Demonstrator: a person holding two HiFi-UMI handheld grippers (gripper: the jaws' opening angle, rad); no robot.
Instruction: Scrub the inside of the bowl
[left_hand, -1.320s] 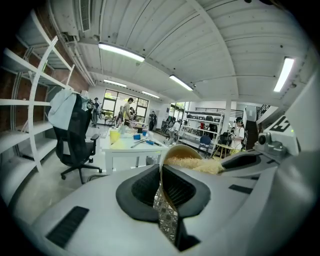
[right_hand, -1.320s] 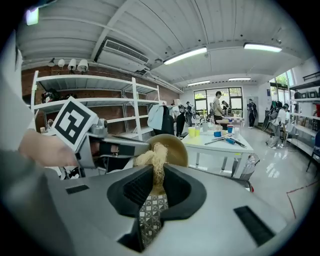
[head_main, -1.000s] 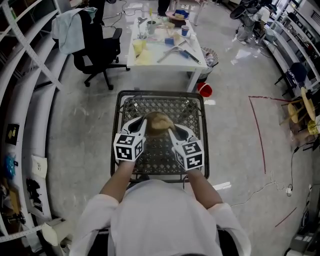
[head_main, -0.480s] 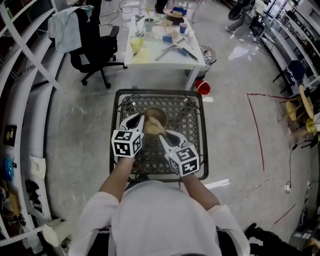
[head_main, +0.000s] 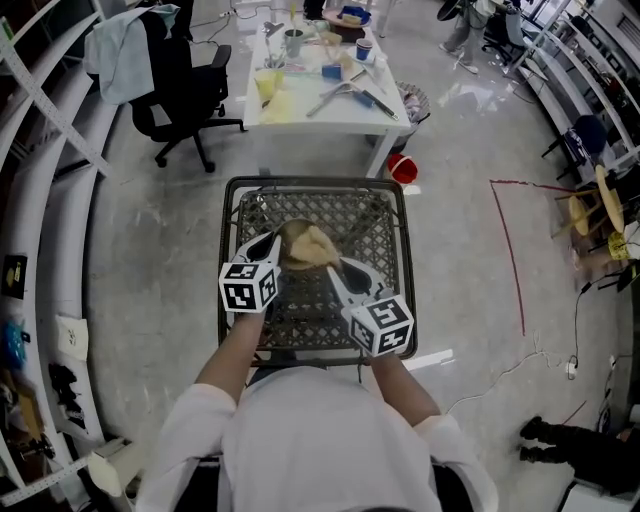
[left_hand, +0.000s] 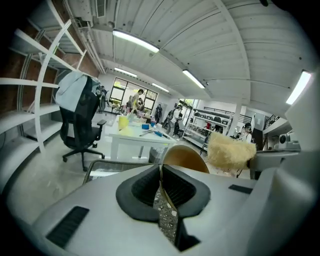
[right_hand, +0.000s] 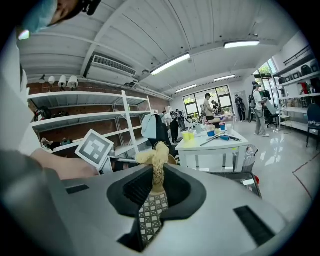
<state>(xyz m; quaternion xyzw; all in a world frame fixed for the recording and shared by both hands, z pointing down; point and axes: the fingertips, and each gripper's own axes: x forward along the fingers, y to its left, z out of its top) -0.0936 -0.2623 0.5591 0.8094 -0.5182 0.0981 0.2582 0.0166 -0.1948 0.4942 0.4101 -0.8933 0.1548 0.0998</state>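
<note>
**Inventory, largest to smallest:**

1. White worktable (head_main: 300, 112), far side of the floor, cluttered w/ cups & tools. We can't name the small items.
2. Black wire-mesh table (head_main: 228, 250), directly in front of the person, nearer than the white one. The work happens over its top.
3. Black office chair (head_main: 180, 85), left of the white table, w/ a pale cloth (head_main: 118, 50) draped on its back.
4. Left gripper (head_main: 274, 240), marker cube toward the person. Its jaws are pinched nearly together on the bowl's thin rim. In the left gripper view the rim runs straight into the slot betw. the pads.
5. Right gripper (head_main: 336, 266), pointing in from the right. Its jaws are clamped on the scrubber, whose fibres stick up out of them in the right gripper view.
6. Red bucket (head_main: 402, 168), on the floor by the white table's near-right leg.
7. Bowl (head_main: 290, 233), tan, over the far-centre of the mesh, held by the rim at its left side. We can't tell whether its base touches the mesh.
8. Scrubber (head_main: 316, 248), a pale straw-coloured fibre wad, lying against the bowl's right part, approx. at the opening.
</note>
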